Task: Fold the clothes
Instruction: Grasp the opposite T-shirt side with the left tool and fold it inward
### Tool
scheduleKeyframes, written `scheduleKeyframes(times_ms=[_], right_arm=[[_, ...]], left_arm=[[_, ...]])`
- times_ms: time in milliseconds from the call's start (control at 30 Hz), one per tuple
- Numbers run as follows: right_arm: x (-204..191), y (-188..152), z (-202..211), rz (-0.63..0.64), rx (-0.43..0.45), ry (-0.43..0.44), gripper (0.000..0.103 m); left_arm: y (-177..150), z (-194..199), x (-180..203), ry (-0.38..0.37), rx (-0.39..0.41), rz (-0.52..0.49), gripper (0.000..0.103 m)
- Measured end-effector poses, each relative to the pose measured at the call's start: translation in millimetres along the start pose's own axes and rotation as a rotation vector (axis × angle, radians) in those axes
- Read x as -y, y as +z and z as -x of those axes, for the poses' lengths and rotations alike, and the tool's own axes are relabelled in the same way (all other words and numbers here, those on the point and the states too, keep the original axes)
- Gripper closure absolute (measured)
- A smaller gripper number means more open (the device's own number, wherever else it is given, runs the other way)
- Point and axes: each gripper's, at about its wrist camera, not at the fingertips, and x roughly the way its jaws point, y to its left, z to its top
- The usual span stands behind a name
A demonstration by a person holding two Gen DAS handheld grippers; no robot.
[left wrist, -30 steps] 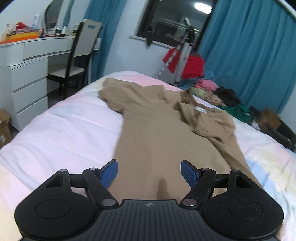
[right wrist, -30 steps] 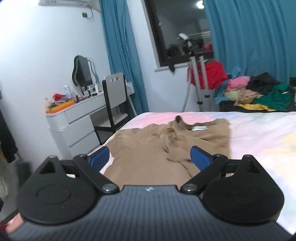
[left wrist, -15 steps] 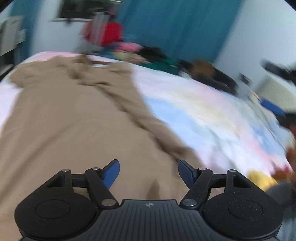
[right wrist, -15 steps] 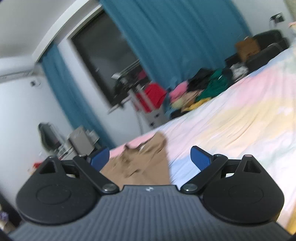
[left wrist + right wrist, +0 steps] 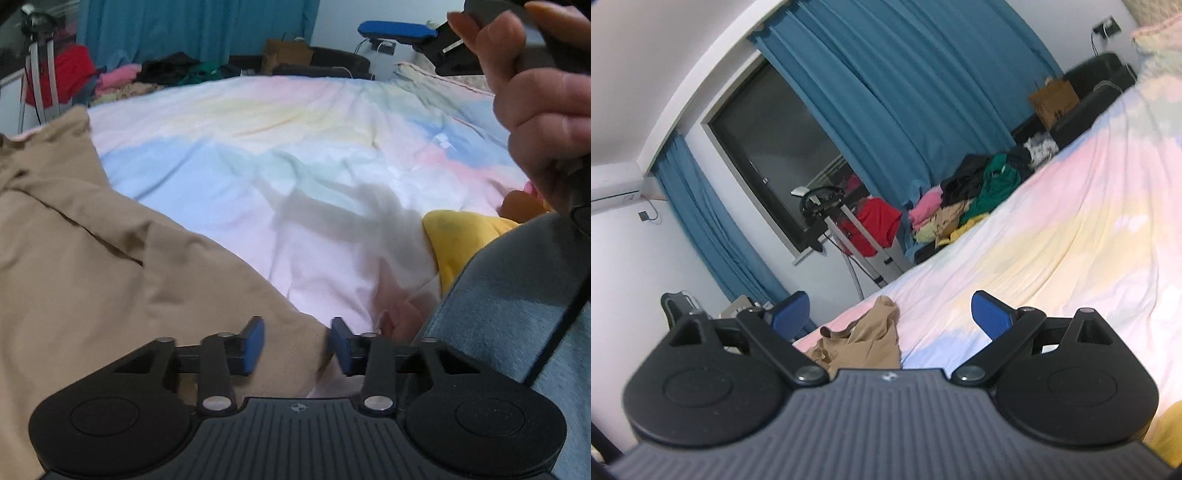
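Note:
A tan garment (image 5: 92, 251) lies spread on the pastel bed sheet (image 5: 295, 155), filling the left of the left wrist view. My left gripper (image 5: 297, 345) is partly open, low over the garment's near right corner, with the cloth edge between its blue pads but not clamped. My right gripper (image 5: 890, 314) is open, empty and raised in the air, tilted, looking over the bed; the far end of the tan garment (image 5: 868, 339) shows below it. In the left wrist view the right gripper appears at the upper right, held by a hand (image 5: 535, 92).
A pile of coloured clothes (image 5: 967, 199) lies beyond the bed by the blue curtains (image 5: 905, 92). A red garment hangs on a stand (image 5: 871, 229). A yellow cloth (image 5: 461, 243) and a grey sleeve (image 5: 517, 332) are at the near right.
My left gripper swung right to the garment's near right corner and its jaws narrowed. My right gripper lifted and tilted away from the garment.

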Motion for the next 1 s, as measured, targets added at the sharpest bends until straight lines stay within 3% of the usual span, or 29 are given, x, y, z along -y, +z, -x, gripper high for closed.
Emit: scheduleKeyframes(times_ms=[200, 333, 667, 800, 1000], right_arm=[[7, -4, -9, -0.026, -0.034, -0.006, 0.007], [7, -5, -7, -0.030, -0.045, -0.002, 0.007], [1, -5, -7, -0.026, -0.050, -0.021, 0.007], [0, -5, -5, -0.026, -0.046, -0.028, 0.007], [-5, -8, -3, -0.020, -0.063, -0.013, 0.007]], left_arm=[[-3, -15, -2, 0.022, -0.006, -0.019, 0.067], [-5, -8, -2, 0.040, 0.005, -0.008, 0.093], [-1, 10, -9, 0.044, 0.045, 0.067, 0.100], [3, 49, -28, -0.002, 0.105, 0.179, 0.100], [-12, 140, -79, -0.079, 0.219, 0.428, 0.100]])
